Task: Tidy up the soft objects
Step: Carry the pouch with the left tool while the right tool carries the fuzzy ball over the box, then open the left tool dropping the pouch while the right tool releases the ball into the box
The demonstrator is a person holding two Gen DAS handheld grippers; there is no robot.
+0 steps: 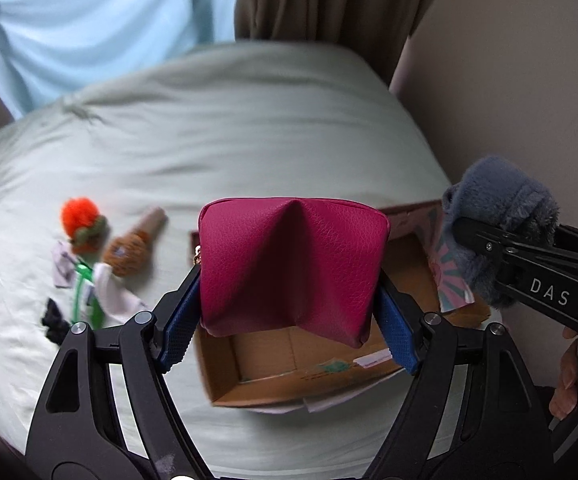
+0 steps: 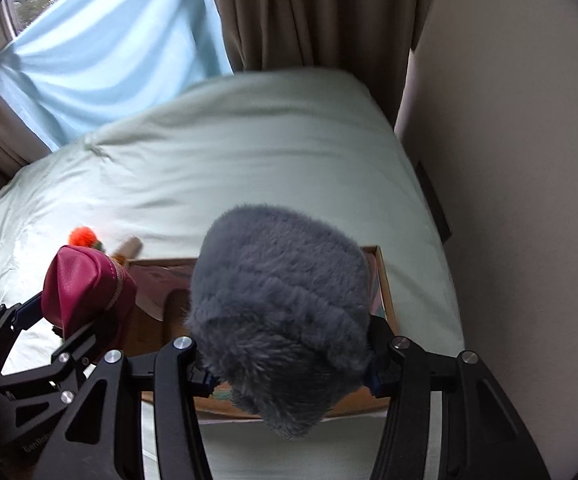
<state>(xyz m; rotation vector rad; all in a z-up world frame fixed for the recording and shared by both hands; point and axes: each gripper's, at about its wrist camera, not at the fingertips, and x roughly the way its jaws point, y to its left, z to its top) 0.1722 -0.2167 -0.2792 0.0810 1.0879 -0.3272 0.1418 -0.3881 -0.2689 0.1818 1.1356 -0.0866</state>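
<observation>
My left gripper [image 1: 289, 320] is shut on a magenta leather pouch [image 1: 293, 264], which buckles in the middle between the blue pads [image 1: 181, 328]. It hangs over an open cardboard box [image 1: 249, 388] on the bed. My right gripper [image 2: 289, 376] is shut on a grey-blue fluffy plush [image 2: 281, 312], also above the box [image 2: 387, 288]. In the left wrist view the plush [image 1: 501, 208] and right gripper [image 1: 485, 240] show at the right. The pouch [image 2: 89, 292] and left gripper [image 2: 55, 322] appear at the left of the right wrist view.
Small soft items lie on the pale green bedsheet [image 1: 249, 128] left of the box: an orange pompom toy [image 1: 83, 220], a brown knitted toy [image 1: 133, 252], and white, green and black cloth pieces [image 1: 89, 296]. A wall [image 1: 509, 80] runs along the right; curtains [image 1: 329, 0] hang behind.
</observation>
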